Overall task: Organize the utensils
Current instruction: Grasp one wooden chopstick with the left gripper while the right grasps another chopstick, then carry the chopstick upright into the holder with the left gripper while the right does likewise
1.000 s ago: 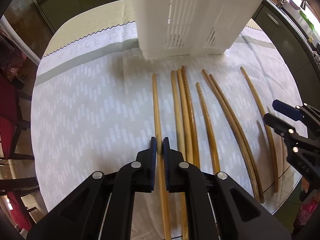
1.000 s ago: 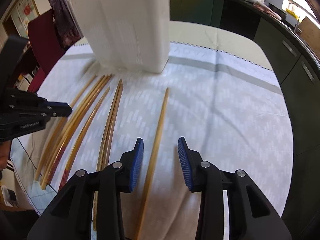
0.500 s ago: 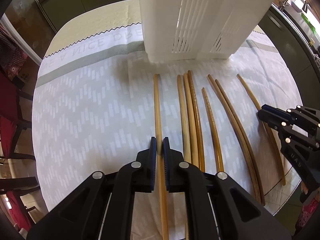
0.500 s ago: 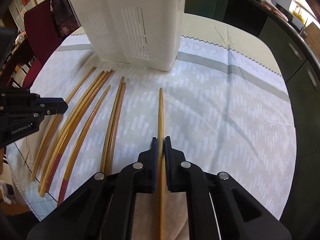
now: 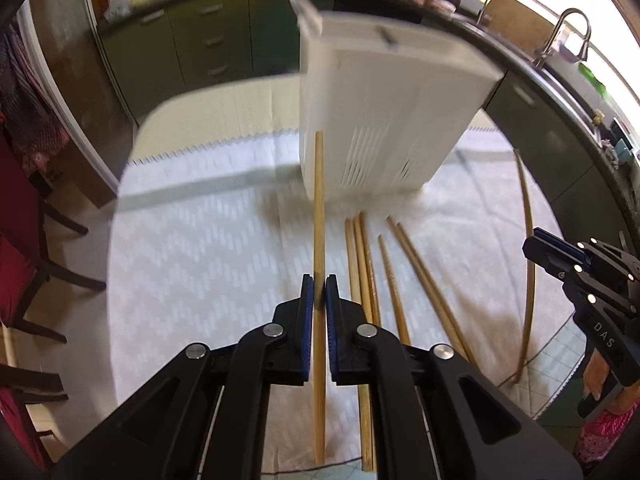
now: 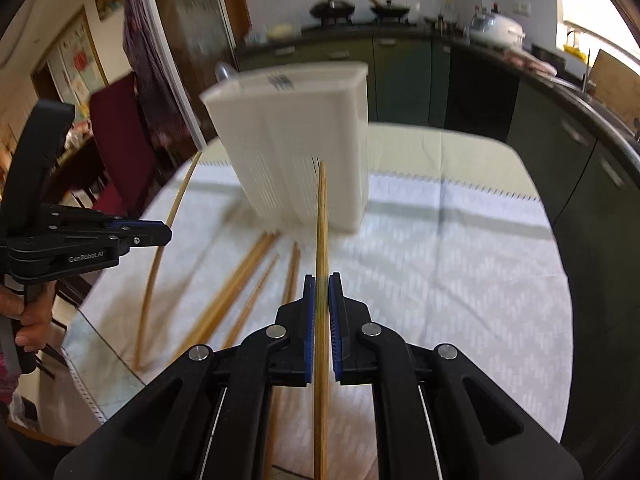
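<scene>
Left wrist view shows the left tool [image 5: 319, 294] clamped on one chopstick [image 5: 319, 200], lifted off the bench [image 5: 192, 248], its far tip against the front of the white holder [image 5: 384, 112]. In the right wrist view, the right tool [image 6: 321, 294] has just closed and now pinches its own chopstick [image 6: 321, 220], which also points at the holder [image 6: 296, 136]. Five or so loose sticks [image 5: 372, 264] lie on the cloth between the two tools, in front of the holder.

Each stick is gripped well back from its tip, so a long length runs forward of the pads. My worry is that it may pivot in the grip and swing off line. Both tips sit below the holder's rim; pushed forward like this they would strike the wall and could shove or tip the holder. The two sticks head for one opening, so they may cross or knock each other. A slipping stick could drop onto the loose ones and scatter them towards the bench edge.
</scene>
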Demonstrator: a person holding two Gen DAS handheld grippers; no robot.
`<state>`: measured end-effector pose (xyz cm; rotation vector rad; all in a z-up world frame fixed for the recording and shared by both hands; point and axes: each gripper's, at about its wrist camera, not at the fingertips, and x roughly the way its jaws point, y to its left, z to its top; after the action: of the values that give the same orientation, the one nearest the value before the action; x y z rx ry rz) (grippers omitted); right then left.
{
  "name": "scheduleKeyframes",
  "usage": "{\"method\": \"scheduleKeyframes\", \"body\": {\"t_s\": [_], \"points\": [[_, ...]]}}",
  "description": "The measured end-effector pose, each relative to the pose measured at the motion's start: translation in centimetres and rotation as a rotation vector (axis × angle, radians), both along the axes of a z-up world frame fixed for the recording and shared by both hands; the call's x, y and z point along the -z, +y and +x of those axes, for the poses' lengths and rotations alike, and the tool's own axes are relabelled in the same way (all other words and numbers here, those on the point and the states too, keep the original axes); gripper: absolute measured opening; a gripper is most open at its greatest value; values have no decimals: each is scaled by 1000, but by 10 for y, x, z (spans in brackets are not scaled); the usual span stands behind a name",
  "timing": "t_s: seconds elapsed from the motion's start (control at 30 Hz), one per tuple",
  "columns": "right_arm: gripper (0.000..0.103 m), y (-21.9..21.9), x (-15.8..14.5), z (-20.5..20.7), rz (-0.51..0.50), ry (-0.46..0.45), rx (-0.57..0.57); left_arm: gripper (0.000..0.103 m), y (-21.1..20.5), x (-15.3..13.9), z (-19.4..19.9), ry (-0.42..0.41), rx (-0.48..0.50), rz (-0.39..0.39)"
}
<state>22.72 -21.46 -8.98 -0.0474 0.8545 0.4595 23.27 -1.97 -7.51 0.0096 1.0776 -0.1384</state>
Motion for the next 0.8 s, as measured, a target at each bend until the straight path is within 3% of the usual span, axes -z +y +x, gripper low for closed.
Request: {"method": "scheduleKeyframes", "body": {"t_s": [0.43,0.8], "points": [[7,-20,-53,-37,62,-133,2,6,-11,-55,-43,-126,27,-6],[8,-18,-103,-33,160,-248,10,6,-17,-90,-45,-189,52,-21]]}}
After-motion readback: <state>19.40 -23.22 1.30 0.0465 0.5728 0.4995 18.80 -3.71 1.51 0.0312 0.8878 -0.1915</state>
